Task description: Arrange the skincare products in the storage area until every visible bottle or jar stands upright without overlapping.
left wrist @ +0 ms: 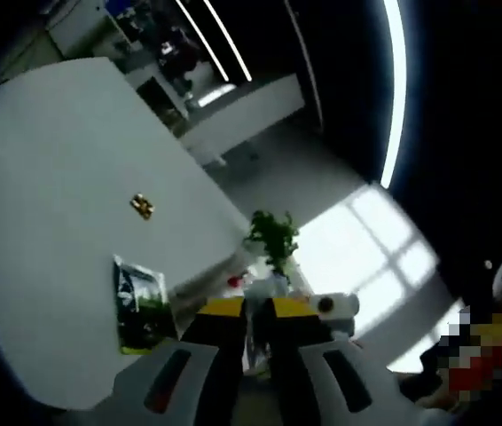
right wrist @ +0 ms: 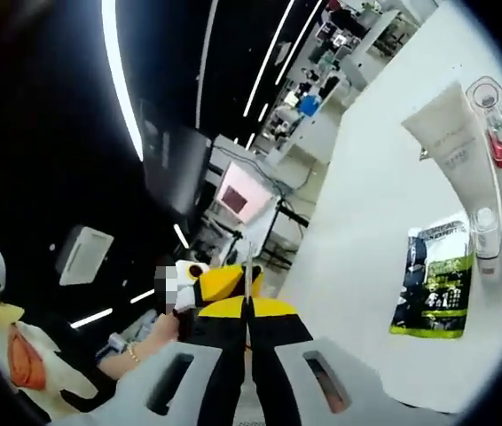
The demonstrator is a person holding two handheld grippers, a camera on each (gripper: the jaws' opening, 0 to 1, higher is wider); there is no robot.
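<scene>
left gripper (left wrist: 258, 312): nearest thing in the left gripper view. Yellow-tipped jaws drawn together with only a thin slit between them, nothing held.
right gripper (right wrist: 248, 311): same in the right gripper view, jaws pressed together and empty.
pose, left: view is rolled hard. The white table (left wrist: 47, 222) tilts across the frame, the jaws aim past its far edge toward a potted plant (left wrist: 273, 235) and a white roll (left wrist: 340, 305) just beside the tips. Not lined up on any product.
pose, right: also rolled. Jaws point off the table into the room, where a person sits in the background. The products are well off to the side of the jaw line.
products: in the right gripper view, a white tube (right wrist: 451, 133) lies tilted on the table, touching or just beside a clear bottle with a red collar (right wrist: 499, 124). Two more white-capped bottles (right wrist: 499, 235) sit below it, apparently lying down.
green sachet (right wrist: 433, 280): flat on the table, just beside those bottles. It is also in the left gripper view.
small gold item (left wrist: 142, 206): alone mid-table, too small to identify.
progress: my read, nothing stood up yet.
doing it well: swing the right gripper round to face the cluster, part the jaws before closing in, take one bottle by its body, set it on its base apart from the others. Tube may not stand; cap end down is the likelier bet.
</scene>
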